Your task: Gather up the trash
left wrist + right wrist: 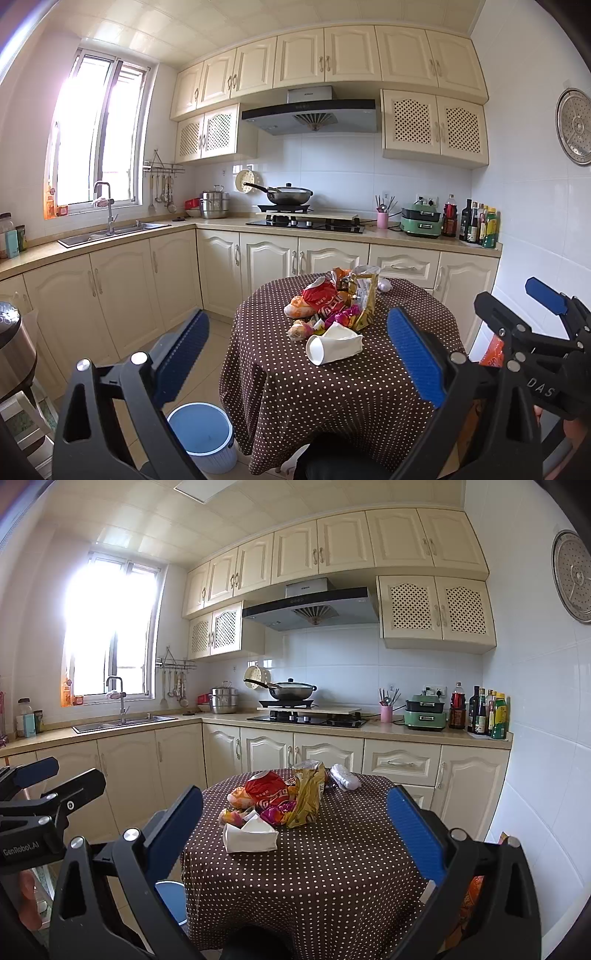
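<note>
A pile of trash lies on a round table with a brown polka-dot cloth (pixel 332 398) (pixel 332 867): a crushed white paper cup (pixel 332 345) (pixel 249 834) nearest me, a red snack bag (pixel 323 295) (pixel 267 788), a gold bag (pixel 364 295) (pixel 306 797), a pink wrapper (pixel 341 317) (pixel 275 814) and a white item (pixel 345 777) at the back. A bin with a blue inside (pixel 203 439) (pixel 173 897) stands on the floor left of the table. My left gripper (pixel 298 315) (pixel 62 775) and right gripper (pixel 295 794) (pixel 517 299) hover short of the table, both open and holding nothing.
Cream cabinets and a counter run along the far and left walls, with a sink (pixel 110 232), a wok on the stove (pixel 290 195) and bottles (pixel 476 223). An orange bag (pixel 493 350) sits low right of the table. A steel pot (pixel 14 343) stands at far left.
</note>
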Action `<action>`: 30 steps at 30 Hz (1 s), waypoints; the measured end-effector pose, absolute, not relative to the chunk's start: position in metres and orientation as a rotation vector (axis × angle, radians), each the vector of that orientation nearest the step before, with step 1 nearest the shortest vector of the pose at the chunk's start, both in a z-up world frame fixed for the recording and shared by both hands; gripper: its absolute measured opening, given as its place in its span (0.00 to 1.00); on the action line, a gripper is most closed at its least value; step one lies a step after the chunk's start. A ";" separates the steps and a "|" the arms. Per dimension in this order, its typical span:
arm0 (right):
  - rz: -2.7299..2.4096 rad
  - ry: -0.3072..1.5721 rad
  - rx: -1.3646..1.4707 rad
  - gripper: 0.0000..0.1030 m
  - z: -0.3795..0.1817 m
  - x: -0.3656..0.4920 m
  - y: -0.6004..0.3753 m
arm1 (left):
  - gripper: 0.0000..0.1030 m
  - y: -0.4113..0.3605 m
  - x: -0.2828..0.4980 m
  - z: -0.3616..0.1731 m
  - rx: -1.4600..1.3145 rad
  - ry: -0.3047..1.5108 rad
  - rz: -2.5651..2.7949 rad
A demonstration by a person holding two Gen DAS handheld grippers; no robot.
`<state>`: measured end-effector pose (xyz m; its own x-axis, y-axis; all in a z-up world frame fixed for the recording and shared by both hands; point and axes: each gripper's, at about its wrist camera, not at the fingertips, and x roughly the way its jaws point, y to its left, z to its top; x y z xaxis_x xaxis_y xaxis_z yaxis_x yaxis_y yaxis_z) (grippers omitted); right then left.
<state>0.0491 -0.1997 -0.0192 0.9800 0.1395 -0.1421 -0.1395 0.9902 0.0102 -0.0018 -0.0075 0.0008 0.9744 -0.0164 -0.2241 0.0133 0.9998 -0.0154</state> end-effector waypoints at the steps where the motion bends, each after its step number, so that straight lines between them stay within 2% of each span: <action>1: 0.140 0.144 0.000 0.93 -0.019 0.049 -0.199 | 0.92 -0.007 -0.002 0.001 -0.013 0.227 -0.014; 30: 0.142 0.164 0.009 0.93 -0.027 0.055 -0.202 | 0.92 -0.008 0.000 -0.004 -0.012 0.236 -0.020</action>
